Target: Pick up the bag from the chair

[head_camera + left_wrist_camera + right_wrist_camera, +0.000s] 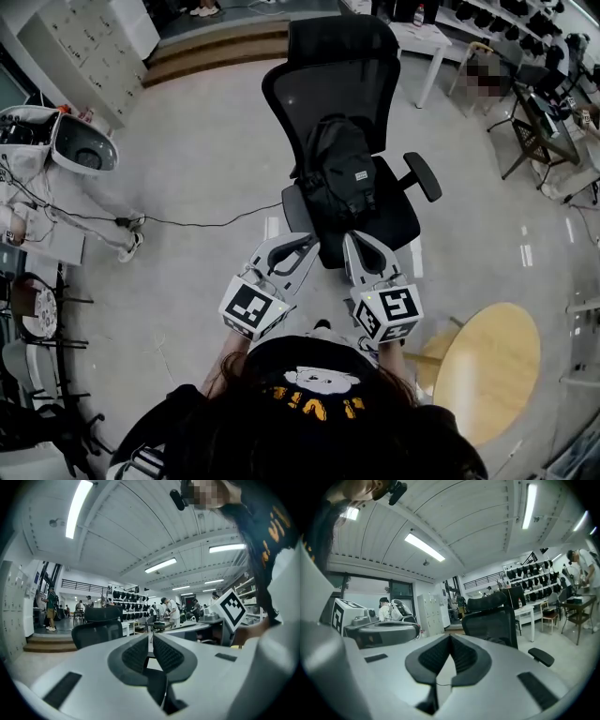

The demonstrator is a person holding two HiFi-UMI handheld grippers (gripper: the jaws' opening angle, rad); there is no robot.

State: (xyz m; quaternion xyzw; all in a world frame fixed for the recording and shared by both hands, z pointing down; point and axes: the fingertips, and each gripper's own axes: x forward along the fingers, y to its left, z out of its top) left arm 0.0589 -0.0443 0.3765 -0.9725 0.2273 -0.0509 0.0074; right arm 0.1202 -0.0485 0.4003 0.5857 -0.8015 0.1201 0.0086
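Currently the black backpack [339, 173] rests on the office chair [286, 98], leaning against its backrest. Left gripper [307, 244] and right gripper [353, 246], both pressed together and empty, stand just short of it. It looks soft, saggy and moderately heavy, so a top loop or strap is judged the soundest hold.

1 bag [338, 173]; 1 office chair [323, 94]; 2 claws [309, 244] [355, 242].

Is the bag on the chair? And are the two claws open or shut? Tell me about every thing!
Black fabric backpack: on the chair seat, against the backrest, not picked up.
Black mesh office chair: upright, holding the backpack.
Left claw: shut, empty, not touching the backpack.
Right claw: shut, empty, not touching the backpack.
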